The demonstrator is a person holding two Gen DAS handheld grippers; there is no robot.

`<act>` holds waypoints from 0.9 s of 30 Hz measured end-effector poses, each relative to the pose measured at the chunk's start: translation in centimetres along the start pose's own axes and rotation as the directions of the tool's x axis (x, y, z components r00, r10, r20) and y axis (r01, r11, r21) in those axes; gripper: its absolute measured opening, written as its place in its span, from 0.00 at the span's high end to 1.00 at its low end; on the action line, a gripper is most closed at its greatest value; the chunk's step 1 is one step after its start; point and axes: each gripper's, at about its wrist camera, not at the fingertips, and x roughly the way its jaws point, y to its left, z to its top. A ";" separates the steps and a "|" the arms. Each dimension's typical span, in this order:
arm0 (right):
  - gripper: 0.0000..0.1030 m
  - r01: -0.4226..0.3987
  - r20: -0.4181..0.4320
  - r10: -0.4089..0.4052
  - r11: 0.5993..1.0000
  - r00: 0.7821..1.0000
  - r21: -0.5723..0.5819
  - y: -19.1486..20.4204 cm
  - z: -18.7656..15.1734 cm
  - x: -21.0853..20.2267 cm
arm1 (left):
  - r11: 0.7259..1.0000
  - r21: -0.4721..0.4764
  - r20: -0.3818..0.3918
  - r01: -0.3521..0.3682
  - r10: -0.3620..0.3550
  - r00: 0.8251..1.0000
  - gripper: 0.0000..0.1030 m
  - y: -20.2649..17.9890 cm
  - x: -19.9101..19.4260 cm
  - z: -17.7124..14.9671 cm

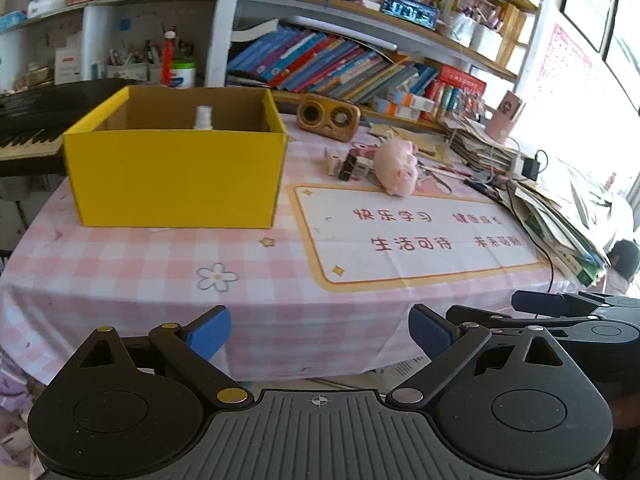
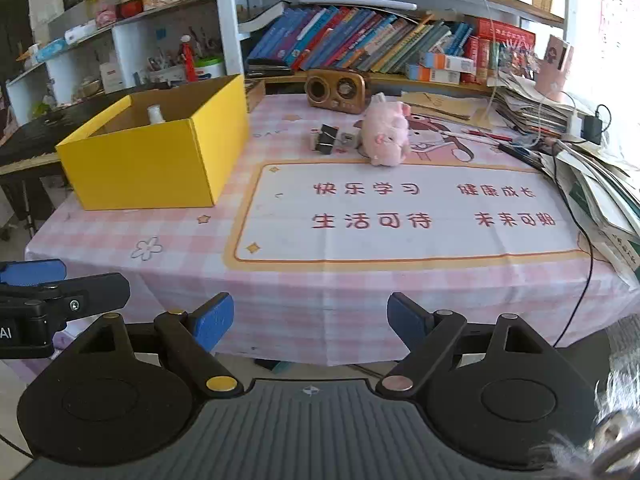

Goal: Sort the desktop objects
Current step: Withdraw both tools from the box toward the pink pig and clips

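Observation:
A yellow cardboard box [image 1: 176,176] [image 2: 156,164] stands on the left of the table with a white bottle [image 1: 203,118] [image 2: 155,115] inside. A pink plush pig [image 1: 396,168] [image 2: 384,136] lies further right. Beside it lie black binder clips [image 1: 352,166] [image 2: 326,140] and small white items. My left gripper [image 1: 320,336] is open and empty, held off the table's front edge. My right gripper [image 2: 310,320] is open and empty too, beside the left one, also short of the table.
A wooden radio [image 1: 328,116] [image 2: 336,90] stands at the back. Piles of paper, pens and cables [image 2: 580,152] crowd the right edge. Bookshelves [image 2: 360,40] rise behind. A piano keyboard [image 1: 32,128] is left of the box. The pink checked tablecloth [image 2: 320,288] hangs over the front edge.

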 end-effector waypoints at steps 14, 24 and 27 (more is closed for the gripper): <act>0.18 0.067 -0.017 -0.066 0.997 0.998 0.040 -4.1 0.8 0.6 | 0.996 0.048 -0.038 0.077 -0.075 0.996 0.06 -3.6 3.7 1.5; 0.18 0.103 -0.046 -0.099 0.991 0.994 0.083 -7.4 0.9 1.6 | 0.990 0.078 -0.074 0.116 -0.110 0.991 0.06 -6.2 6.5 2.2; 0.18 0.102 -0.049 -0.098 0.991 0.994 0.081 -8.2 1.2 2.1 | 0.989 0.084 -0.082 0.119 -0.112 0.990 0.06 -6.8 7.3 2.6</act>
